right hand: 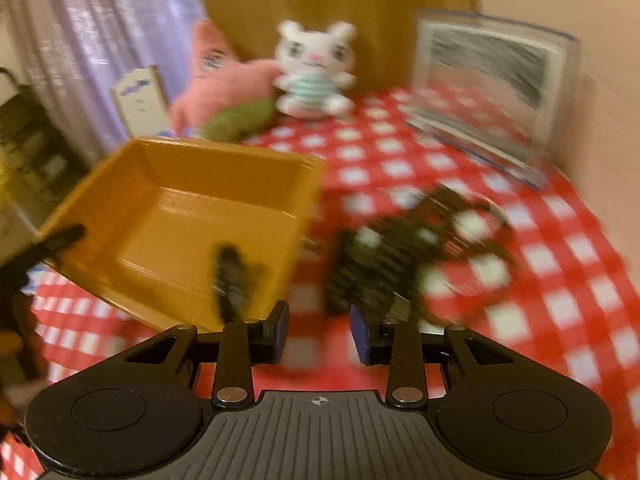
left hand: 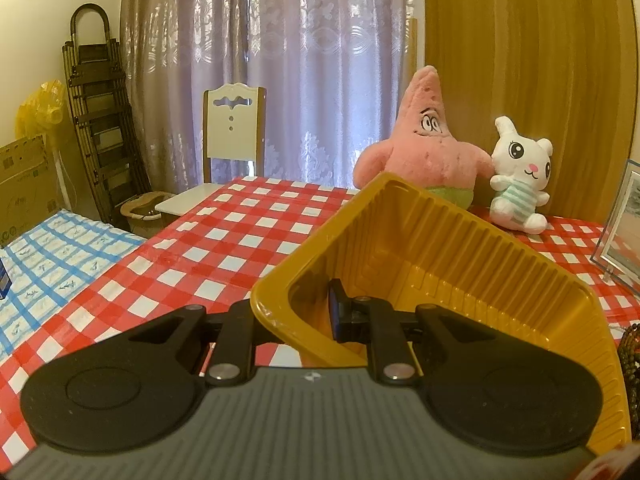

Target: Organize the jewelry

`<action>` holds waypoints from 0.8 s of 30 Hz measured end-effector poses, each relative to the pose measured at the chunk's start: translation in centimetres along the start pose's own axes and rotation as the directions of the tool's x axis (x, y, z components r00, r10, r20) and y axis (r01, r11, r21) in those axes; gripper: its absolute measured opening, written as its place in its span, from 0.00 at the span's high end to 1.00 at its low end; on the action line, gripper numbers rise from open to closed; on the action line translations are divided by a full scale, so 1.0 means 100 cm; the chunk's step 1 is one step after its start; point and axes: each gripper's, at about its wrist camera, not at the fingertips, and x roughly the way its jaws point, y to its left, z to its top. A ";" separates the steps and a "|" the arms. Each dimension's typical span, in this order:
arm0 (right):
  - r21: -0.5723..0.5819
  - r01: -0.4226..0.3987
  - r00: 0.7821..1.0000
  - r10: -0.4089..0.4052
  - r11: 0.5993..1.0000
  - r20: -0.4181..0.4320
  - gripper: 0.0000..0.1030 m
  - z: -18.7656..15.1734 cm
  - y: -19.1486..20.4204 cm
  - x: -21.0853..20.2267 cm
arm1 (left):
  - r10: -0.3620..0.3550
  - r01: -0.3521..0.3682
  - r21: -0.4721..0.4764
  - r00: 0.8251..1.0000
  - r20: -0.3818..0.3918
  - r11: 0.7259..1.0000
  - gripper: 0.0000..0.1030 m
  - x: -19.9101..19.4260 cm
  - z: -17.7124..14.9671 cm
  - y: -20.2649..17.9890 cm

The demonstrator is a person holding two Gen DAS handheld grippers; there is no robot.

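My left gripper (left hand: 296, 312) is shut on the near wall of a yellow plastic tray (left hand: 460, 248), which it holds tilted above the red-checked tablecloth (left hand: 208, 240). In the blurred right wrist view the tray (right hand: 180, 200) is at the left, with a dark piece of jewelry (right hand: 232, 276) lying inside it near the front wall. A pile of dark beaded jewelry (right hand: 400, 248) lies on the cloth just right of the tray. My right gripper (right hand: 318, 332) stands open over the cloth in front of the pile, with nothing between its fingers. Dark beads (left hand: 630, 356) also show at the right edge of the left wrist view.
A pink star plush (left hand: 424, 148) and a white bunny plush (left hand: 520, 176) sit at the back of the table by a wooden panel. A clear picture frame (right hand: 488, 88) stands at the back right. A white chair (left hand: 234, 132) and a blue-checked surface (left hand: 52, 264) are to the left.
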 end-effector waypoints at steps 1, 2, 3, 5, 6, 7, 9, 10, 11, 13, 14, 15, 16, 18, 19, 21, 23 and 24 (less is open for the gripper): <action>0.013 0.017 1.000 -0.017 1.000 -0.009 0.67 -0.004 -0.007 -0.001 | 0.000 0.000 0.000 1.000 -0.001 1.000 0.84 0.000 0.000 0.000; 0.026 0.029 0.999 -0.029 0.999 -0.015 0.67 -0.007 -0.012 -0.002 | 0.000 0.000 -0.001 1.000 -0.002 1.000 0.84 0.001 0.000 0.001; 0.040 0.038 0.999 -0.037 0.998 -0.019 0.67 -0.010 -0.018 -0.004 | 0.000 0.000 -0.002 1.000 -0.003 1.000 0.84 0.001 0.000 0.001; 0.046 0.048 0.999 -0.047 0.998 -0.015 0.67 -0.011 -0.022 -0.005 | 0.001 -0.001 -0.004 1.000 -0.005 1.000 0.84 0.001 0.000 0.001; 0.041 0.051 0.999 -0.051 0.998 -0.014 0.67 -0.012 -0.022 -0.007 | 0.002 -0.002 -0.004 1.000 -0.006 1.000 0.84 0.002 0.000 0.001; 0.033 0.051 0.999 -0.051 0.998 -0.014 0.67 -0.012 -0.022 -0.006 | 0.003 -0.003 -0.005 1.000 -0.007 1.000 0.84 0.002 0.000 0.001; 0.011 0.049 0.999 -0.048 0.999 -0.013 0.67 -0.012 -0.018 -0.003 | 0.004 -0.004 -0.004 1.000 -0.007 1.000 0.84 0.002 0.000 0.000; -0.003 0.047 0.999 -0.047 0.999 -0.014 0.67 -0.013 -0.016 -0.002 | 0.004 -0.004 -0.005 1.000 -0.007 1.000 0.83 0.002 0.000 0.001; -0.020 0.045 0.999 -0.045 0.999 -0.017 0.67 -0.013 -0.013 0.001 | 0.005 -0.005 -0.005 1.000 -0.007 1.000 0.83 0.002 -0.001 0.001; -0.051 0.048 0.999 -0.049 0.998 -0.022 0.67 -0.013 -0.009 0.009 | 0.007 -0.007 -0.006 1.000 -0.007 1.000 0.83 0.002 -0.001 0.002; -0.066 0.049 0.998 -0.051 0.997 -0.025 0.67 -0.013 -0.007 0.012 | 0.008 -0.008 -0.007 1.000 -0.007 1.000 0.83 0.003 -0.001 0.003; -0.079 0.055 0.998 -0.058 0.995 -0.029 0.67 -0.014 -0.006 0.017 | 0.010 -0.010 -0.008 1.000 -0.008 1.000 0.83 0.003 -0.001 0.004; -0.093 0.063 0.997 -0.066 0.994 -0.032 0.67 -0.014 -0.004 0.021 | 0.011 -0.011 -0.010 1.000 -0.009 1.000 0.83 0.003 -0.002 0.005; -0.122 0.071 0.997 -0.075 0.990 -0.027 0.67 -0.014 0.000 0.027 | 0.014 -0.014 -0.012 1.000 -0.010 1.000 0.83 0.003 -0.002 0.006; -0.133 0.077 0.996 -0.081 0.988 -0.027 0.67 -0.014 0.002 0.030 | 0.014 -0.014 -0.012 1.000 -0.010 1.000 0.83 0.003 -0.002 0.006; -0.151 0.089 0.995 -0.094 0.984 -0.026 0.67 -0.015 0.005 0.036 | 0.014 -0.015 -0.013 1.000 -0.010 1.000 0.83 0.003 -0.002 0.007; -0.163 0.100 0.994 -0.104 0.982 -0.020 0.67 -0.015 0.006 0.041 | 0.014 -0.014 -0.013 1.000 -0.010 1.000 0.83 0.002 -0.002 0.007; -0.171 0.104 0.994 -0.109 0.980 -0.021 0.68 -0.015 0.008 0.044 | 0.014 -0.014 -0.013 1.000 -0.010 1.000 0.83 0.002 -0.002 0.007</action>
